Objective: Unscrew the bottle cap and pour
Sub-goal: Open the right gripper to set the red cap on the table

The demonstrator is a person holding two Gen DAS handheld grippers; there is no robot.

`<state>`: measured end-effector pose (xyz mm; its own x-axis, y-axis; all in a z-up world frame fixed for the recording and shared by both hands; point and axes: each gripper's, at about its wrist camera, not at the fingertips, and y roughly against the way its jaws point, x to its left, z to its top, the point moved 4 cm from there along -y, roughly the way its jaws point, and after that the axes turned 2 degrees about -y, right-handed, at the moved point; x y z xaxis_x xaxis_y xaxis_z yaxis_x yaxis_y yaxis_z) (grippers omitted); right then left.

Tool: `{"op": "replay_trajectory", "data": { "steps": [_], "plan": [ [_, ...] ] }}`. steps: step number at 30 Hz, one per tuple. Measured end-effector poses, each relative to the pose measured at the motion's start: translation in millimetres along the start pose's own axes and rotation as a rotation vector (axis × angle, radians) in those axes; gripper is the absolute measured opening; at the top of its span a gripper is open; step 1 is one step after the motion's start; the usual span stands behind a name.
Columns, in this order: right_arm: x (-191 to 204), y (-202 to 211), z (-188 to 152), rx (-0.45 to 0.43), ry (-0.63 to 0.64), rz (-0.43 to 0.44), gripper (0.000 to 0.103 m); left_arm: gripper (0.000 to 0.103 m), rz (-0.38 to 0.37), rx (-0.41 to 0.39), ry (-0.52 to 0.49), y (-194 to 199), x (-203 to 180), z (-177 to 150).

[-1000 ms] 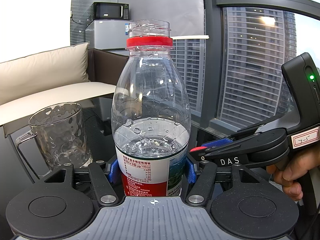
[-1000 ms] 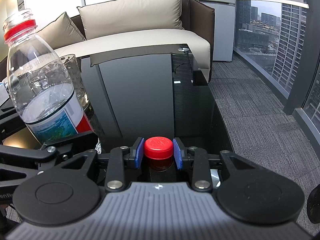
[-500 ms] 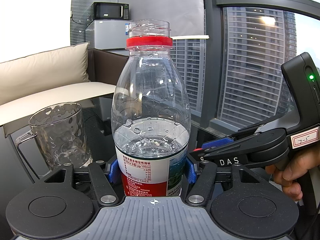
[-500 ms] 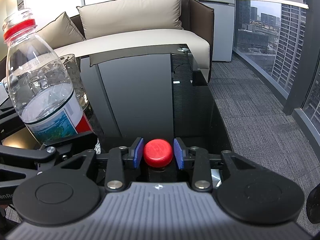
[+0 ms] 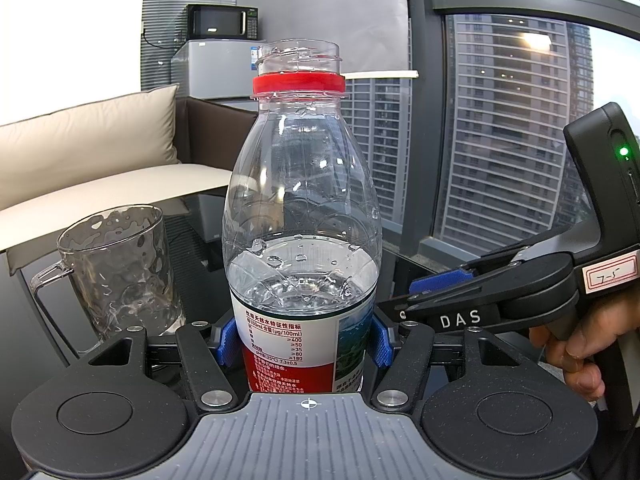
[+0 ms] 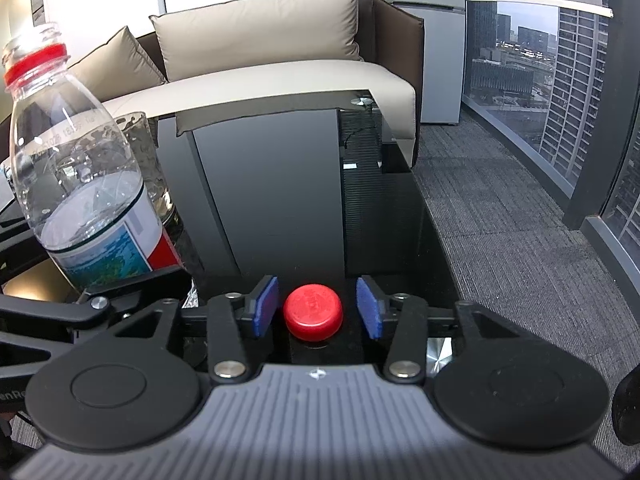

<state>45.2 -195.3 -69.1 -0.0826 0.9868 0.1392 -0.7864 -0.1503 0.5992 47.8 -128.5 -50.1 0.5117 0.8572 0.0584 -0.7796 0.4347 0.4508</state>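
An uncapped clear water bottle (image 5: 303,216), half full, with a red neck ring and a white, green and red label, stands upright. My left gripper (image 5: 303,340) is shut on its labelled lower body. The same bottle (image 6: 76,168) shows at the left of the right wrist view. The red cap (image 6: 313,311) lies flat on the black glass table (image 6: 384,216). My right gripper (image 6: 316,308) straddles the cap with its jaws opening; the blue pads (image 6: 266,306) stand clear of the cap on both sides. An empty dimpled glass mug (image 5: 116,272) stands left of the bottle, behind the left fingers.
A beige sofa (image 6: 280,60) runs behind the table. The table's right edge drops to grey carpet (image 6: 520,240) beside tall windows. A person's hand (image 5: 580,344) holds the right gripper's handle right of the bottle. A fridge and microwave (image 5: 220,22) stand far back.
The right gripper's pads have spread off the red cap, which dropped from upright between them to lying flat on the table. The left gripper and the bottle have not moved.
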Motion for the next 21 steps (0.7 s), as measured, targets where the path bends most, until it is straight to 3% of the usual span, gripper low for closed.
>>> {"op": "replay_trajectory", "data": {
  "steps": [15,21],
  "plan": [
    [-15,5,5,-0.05,-0.067,-0.066,0.071,0.058,0.005,0.011,-0.002,5,-5,-2],
    [-17,7,5,-0.062,-0.073,-0.072,0.073,0.058,0.007,0.026,0.002,5,-8,-3]
  ]
}}
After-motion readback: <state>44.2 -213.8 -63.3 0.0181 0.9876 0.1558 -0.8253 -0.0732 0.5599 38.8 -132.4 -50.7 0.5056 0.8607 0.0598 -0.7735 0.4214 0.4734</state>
